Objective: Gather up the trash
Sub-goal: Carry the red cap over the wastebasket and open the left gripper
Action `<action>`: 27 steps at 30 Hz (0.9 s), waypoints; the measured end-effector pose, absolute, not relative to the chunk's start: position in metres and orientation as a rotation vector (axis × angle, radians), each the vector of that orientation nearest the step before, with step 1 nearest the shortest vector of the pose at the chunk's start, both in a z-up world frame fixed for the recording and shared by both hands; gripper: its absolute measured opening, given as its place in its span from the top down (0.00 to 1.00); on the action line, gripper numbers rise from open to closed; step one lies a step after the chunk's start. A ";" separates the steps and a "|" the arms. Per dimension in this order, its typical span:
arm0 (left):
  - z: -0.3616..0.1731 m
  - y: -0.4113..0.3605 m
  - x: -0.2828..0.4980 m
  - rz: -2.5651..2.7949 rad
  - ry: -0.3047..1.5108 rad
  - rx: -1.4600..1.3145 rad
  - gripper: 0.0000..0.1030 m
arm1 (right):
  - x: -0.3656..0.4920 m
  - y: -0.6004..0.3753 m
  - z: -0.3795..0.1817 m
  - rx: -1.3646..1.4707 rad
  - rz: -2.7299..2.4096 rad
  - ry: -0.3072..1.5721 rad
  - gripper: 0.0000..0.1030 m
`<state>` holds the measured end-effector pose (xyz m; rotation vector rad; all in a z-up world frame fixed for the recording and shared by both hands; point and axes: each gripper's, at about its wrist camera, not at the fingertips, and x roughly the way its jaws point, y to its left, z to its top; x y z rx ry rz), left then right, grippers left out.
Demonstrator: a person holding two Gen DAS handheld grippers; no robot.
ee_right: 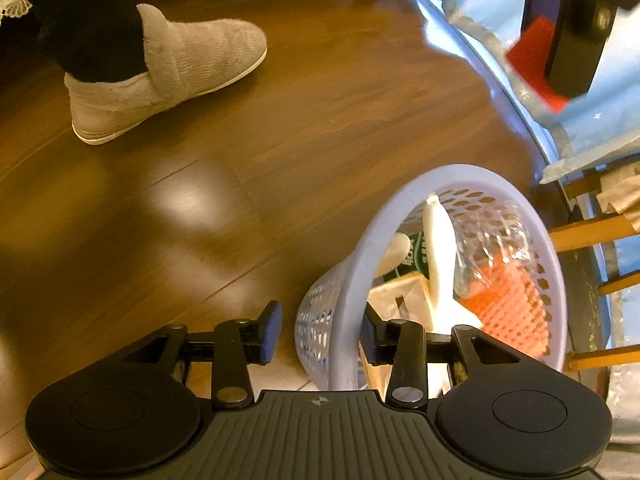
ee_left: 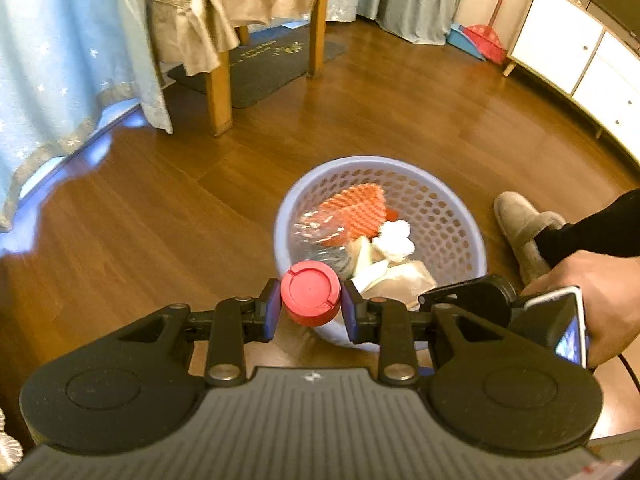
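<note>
Left gripper point(ee_left: 311, 309) clamps the red-capped bottle point(ee_left: 310, 298) by its cap, frame centre, above the lavender basket point(ee_left: 456, 216). Light, rigid, probably slick: keep your grip there. Right gripper point(ee_right: 320, 330) straddles the rim, open.

Warm dim light, floor point(ee_right: 192, 196) glare, blurred fisheye edges
</note>
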<state>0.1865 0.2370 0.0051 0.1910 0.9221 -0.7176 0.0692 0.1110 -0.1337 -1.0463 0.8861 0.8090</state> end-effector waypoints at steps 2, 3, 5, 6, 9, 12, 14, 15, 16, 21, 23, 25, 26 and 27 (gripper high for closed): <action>0.006 0.232 0.188 -0.729 0.919 0.181 0.74 | 0.065 0.104 -0.124 -1.027 0.794 0.883 0.64; 0.006 0.230 0.187 -0.734 0.916 0.184 0.74 | 0.064 0.101 -0.119 -1.014 0.784 0.882 0.64; 0.008 0.224 0.188 -0.742 0.907 0.184 0.74 | 0.062 0.093 -0.105 -0.976 0.757 0.873 0.64; 0.009 0.222 0.188 -0.746 0.905 0.182 0.74 | 0.061 0.089 -0.098 -0.959 0.741 0.870 0.64; 0.010 0.212 0.187 -0.761 0.894 0.190 0.74 | 0.060 0.072 -0.077 -0.884 0.679 0.855 0.64; 0.010 0.199 0.185 -0.778 0.886 0.203 0.74 | 0.063 0.050 -0.060 -0.796 0.592 0.848 0.64; 0.010 0.189 0.183 -0.792 0.878 0.207 0.74 | 0.067 0.038 -0.055 -0.749 0.533 0.844 0.64; 0.009 0.185 0.183 -0.797 0.877 0.206 0.74 | 0.070 0.032 -0.052 -0.733 0.513 0.841 0.64; 0.008 0.181 0.183 -0.807 0.877 0.200 0.74 | 0.073 0.027 -0.050 -0.716 0.492 0.842 0.64; -0.002 0.166 0.187 -0.840 0.893 0.186 0.63 | 0.084 0.010 -0.050 -0.663 0.438 0.865 0.64; -0.007 0.162 0.190 -0.844 0.910 0.164 0.37 | 0.086 0.006 -0.048 -0.642 0.422 0.870 0.64; -0.008 0.158 0.191 -0.845 0.915 0.169 0.37 | 0.091 0.001 -0.046 -0.610 0.402 0.874 0.64; -0.009 0.158 0.191 -0.840 0.911 0.174 0.37 | 0.092 -0.002 -0.044 -0.591 0.395 0.878 0.64; -0.009 0.158 0.192 -0.834 0.909 0.178 0.37 | 0.093 -0.003 -0.043 -0.571 0.386 0.881 0.64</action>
